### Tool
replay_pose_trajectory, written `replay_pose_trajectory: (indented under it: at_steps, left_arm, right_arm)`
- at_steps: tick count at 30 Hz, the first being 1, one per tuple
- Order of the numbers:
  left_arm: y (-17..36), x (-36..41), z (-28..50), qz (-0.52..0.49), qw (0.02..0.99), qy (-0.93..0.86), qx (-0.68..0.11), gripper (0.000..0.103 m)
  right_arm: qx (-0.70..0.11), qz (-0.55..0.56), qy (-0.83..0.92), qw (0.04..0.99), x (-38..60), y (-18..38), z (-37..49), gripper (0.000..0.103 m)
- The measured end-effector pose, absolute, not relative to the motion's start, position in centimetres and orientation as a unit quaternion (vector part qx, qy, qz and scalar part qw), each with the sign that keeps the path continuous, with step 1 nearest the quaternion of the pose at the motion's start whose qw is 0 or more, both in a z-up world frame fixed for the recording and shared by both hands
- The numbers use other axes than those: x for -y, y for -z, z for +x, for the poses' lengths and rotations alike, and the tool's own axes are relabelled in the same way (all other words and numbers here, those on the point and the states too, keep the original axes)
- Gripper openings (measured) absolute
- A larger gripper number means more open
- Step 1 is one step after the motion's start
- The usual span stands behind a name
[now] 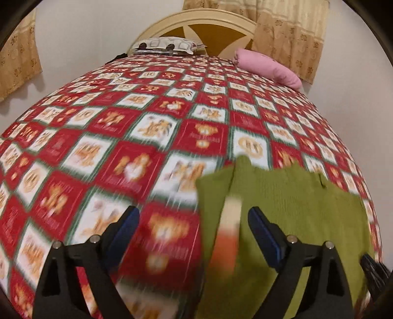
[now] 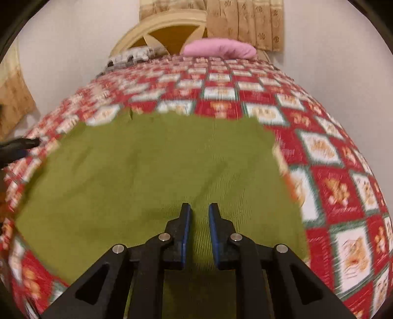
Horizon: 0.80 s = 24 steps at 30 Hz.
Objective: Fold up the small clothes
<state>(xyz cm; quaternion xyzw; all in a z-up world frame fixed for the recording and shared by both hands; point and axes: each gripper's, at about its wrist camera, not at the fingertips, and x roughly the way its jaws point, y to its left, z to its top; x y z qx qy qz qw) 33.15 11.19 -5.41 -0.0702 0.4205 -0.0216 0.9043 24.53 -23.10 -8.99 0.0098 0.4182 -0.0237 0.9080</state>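
Observation:
A green knit garment (image 2: 147, 166) lies spread flat on the red and white patterned bed cover (image 2: 331, 184). My right gripper (image 2: 199, 207) hovers over its near middle with a narrow gap between the blue pads; only flat cloth shows through, nothing pinched. In the left wrist view the garment (image 1: 294, 196) fills the lower right, with a blurred white and orange patch (image 1: 228, 233) near its left edge. My left gripper (image 1: 194, 212) stands wide open over that edge and holds nothing. Its dark tip (image 2: 22, 144) shows at the left of the right wrist view.
The bed cover (image 1: 122, 122) stretches away to a cream headboard (image 1: 196, 19). A grey patterned pillow (image 1: 167, 45) and a pink pillow (image 1: 267, 67) lie at the head. Beige curtains (image 1: 289, 36) hang behind. White walls flank the bed on both sides.

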Motion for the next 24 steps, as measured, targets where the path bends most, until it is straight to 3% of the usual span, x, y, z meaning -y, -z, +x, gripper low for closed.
replay_pose_trajectory:
  at_steps: [7, 12, 18, 21, 22, 24]
  left_arm:
    - [6.7, -10.8, 26.1, -0.077, 0.9, 0.045, -0.427, 0.092]
    - [9.4, -9.0, 25.6, -0.077, 0.88, 0.052, -0.467, 0.093]
    - [9.6, -7.8, 25.0, -0.057, 0.89, 0.042, -0.45, 0.098]
    - [9.4, -8.7, 24.8, -0.111, 0.889, 0.056, -0.441, 0.09]
    - [9.2, -8.8, 24.5, -0.127, 0.888, 0.068, -0.437, 0.076]
    - [8.9, -8.7, 24.3, -0.153, 0.886, 0.084, -0.43, 0.07]
  right_arm:
    - [-0.4, 0.021, 0.022, 0.916, 23.4, 9.3, 24.2, 0.019]
    - [-0.396, 0.043, 0.013, 0.917, 23.9, 9.2, 23.9, 0.019]
    - [-0.394, 0.045, 0.012, 0.918, 24.0, 9.2, 23.8, 0.019]
    - [-0.394, 0.046, 0.011, 0.918, 24.0, 9.2, 23.8, 0.02]
    - [-0.394, 0.046, 0.011, 0.918, 24.0, 9.2, 23.8, 0.02]
    - [-0.393, 0.05, 0.009, 0.918, 24.0, 9.2, 23.7, 0.02]
